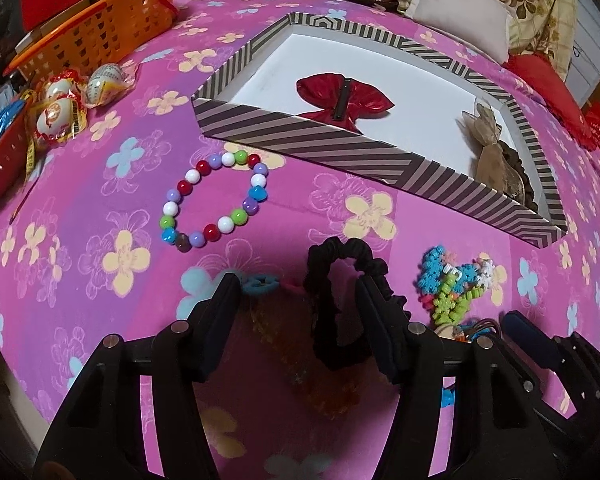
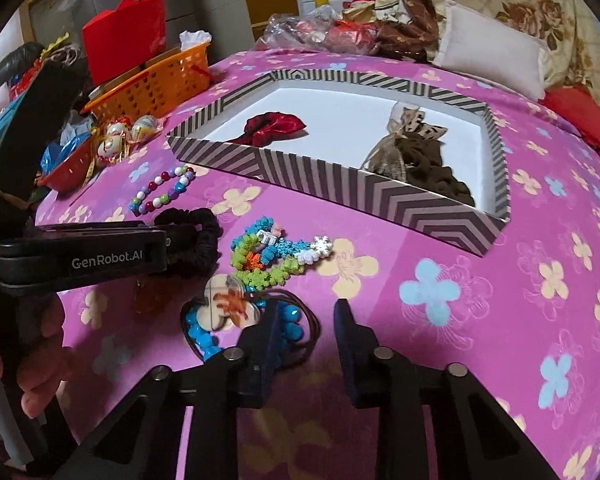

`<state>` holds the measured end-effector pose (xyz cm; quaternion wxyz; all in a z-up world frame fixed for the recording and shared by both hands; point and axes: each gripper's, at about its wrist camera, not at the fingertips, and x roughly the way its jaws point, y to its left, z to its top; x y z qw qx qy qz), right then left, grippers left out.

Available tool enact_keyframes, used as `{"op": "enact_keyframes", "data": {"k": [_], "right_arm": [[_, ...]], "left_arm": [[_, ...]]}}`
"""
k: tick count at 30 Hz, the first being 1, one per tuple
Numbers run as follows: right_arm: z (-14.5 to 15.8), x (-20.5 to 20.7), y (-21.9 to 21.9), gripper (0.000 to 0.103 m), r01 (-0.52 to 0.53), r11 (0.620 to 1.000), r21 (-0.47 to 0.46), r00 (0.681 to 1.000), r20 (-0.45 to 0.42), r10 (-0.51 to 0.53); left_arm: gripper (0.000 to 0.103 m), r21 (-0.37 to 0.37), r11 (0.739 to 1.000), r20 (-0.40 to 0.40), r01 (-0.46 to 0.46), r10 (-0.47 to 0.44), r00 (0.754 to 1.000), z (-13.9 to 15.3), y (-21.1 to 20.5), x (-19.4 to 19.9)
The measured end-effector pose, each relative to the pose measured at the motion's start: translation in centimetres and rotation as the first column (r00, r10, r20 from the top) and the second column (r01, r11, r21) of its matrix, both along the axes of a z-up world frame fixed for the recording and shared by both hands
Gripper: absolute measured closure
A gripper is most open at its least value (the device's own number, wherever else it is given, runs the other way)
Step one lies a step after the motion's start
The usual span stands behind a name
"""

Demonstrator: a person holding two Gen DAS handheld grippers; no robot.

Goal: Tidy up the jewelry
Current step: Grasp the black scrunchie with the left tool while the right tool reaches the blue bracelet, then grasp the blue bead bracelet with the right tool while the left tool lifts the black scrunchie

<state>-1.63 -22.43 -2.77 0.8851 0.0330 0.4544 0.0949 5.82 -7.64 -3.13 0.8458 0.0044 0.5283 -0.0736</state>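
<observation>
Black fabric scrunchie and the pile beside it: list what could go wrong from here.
1. The black fabric scrunchie lies only partly between the left gripper's open jaws; closing might catch just one edge, so it could slip.
2. The blue bead bracelet is tangled with a brown cord and a round disc charm; the right gripper may drag them all.
3. The striped cardboard box has a raised wall that dangling pieces could snag on.

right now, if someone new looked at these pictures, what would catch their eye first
Probably the striped box lying open on the pink flowered cloth, with a red bow inside. Next, the bright bead bracelet just in front of the box, and the black scrunchie between the left gripper's open fingers.
</observation>
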Motion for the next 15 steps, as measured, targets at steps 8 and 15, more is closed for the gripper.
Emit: {"op": "enact_keyframes", "data": {"k": [8, 15], "right_arm": [[0.6, -0.6, -0.4, 0.093, 0.016, 0.998, 0.061, 0.999, 0.027, -0.017], [4.1, -2.3, -0.8, 0.093, 0.023, 0.988, 0.151, 0.995, 0.091, -0.037]], "left_arm": [[0.088, -0.025, 0.999, -0.007, 0.030, -0.030, 1.000, 0.2, -0.1, 0.1], [0.089, -0.123, 0.991, -0.019, 0.043, -0.046, 0.999, 1.8, 1.1, -0.3]]}}
